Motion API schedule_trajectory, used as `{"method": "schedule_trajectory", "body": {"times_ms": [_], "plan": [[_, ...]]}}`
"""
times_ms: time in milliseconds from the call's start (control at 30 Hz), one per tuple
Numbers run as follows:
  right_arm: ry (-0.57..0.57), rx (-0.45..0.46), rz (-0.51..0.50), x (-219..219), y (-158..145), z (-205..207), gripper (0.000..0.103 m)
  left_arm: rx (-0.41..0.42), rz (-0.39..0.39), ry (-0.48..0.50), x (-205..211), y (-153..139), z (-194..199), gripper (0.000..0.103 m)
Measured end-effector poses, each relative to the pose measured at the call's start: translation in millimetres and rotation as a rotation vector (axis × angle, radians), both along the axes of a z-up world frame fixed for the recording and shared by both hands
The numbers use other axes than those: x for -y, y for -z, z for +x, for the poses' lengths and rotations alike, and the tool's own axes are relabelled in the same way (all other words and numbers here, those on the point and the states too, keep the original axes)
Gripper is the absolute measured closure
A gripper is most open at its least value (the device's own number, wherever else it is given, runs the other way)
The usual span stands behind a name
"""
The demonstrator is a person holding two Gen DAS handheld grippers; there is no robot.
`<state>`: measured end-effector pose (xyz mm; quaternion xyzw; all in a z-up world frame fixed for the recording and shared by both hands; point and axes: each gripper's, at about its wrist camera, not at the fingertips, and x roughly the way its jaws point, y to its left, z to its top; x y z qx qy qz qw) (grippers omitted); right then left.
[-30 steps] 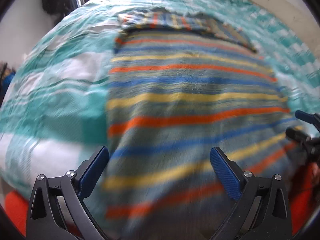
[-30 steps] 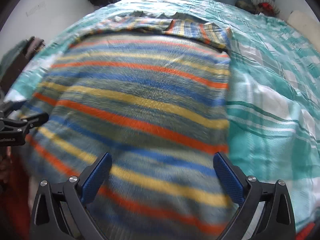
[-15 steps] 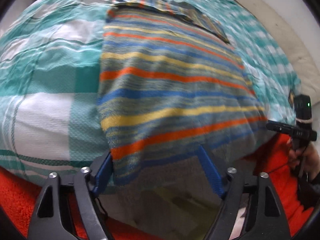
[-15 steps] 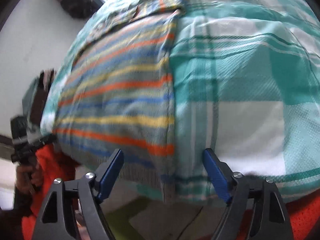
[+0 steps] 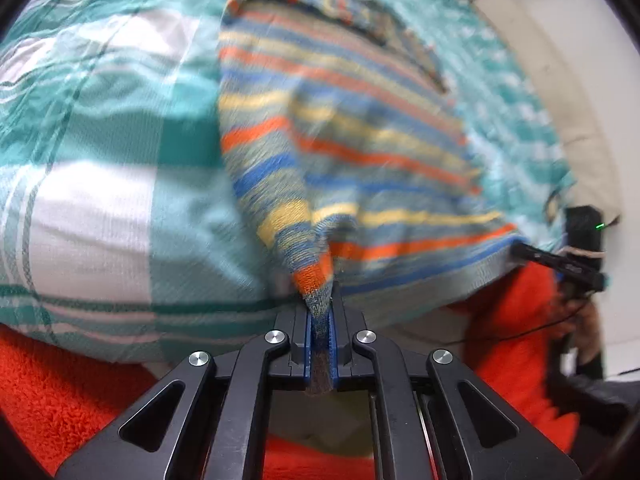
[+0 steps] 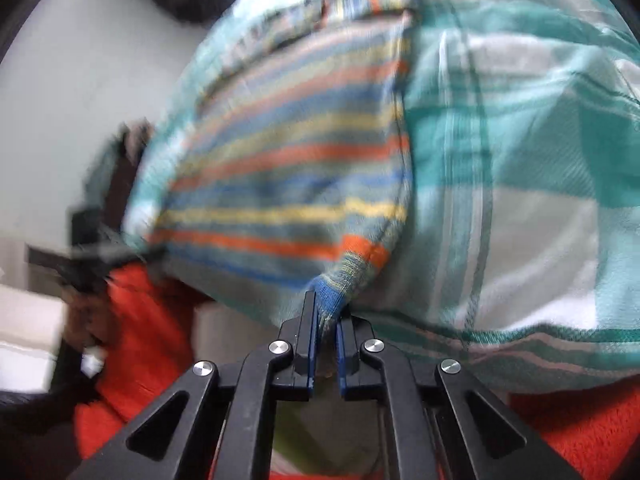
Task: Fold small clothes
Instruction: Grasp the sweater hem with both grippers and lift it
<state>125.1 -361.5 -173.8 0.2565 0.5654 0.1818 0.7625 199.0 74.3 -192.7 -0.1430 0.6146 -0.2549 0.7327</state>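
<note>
Both corners pinched! Your left gripper (image 5: pixel 320 344) has its jaws clamped on one hem corner of the striped knitted sweater (image 5: pixel 344 128), your right gripper (image 6: pixel 326 344) nipped tight on the other. One sweater, two grippers, lying across the teal-and-white checked bedcover (image 5: pixel 100 152), hem over the near edge. This looks like the fold's opening grab: next, lift both corners evenly and carry them toward the far collar.
</note>
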Motion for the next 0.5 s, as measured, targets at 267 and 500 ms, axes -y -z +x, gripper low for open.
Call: {"method": "schedule_trajectory", "body": {"times_ms": [267,500], "plan": [[0.235,0.188,0.119,38,-23,85,0.095,0.163,-0.138,-0.161,1,-41,100,0.099],[0.295,0.262,0.049,61,-45,207,0.096,0.193,-0.139,-0.232,17,-46,228,0.099]]}}
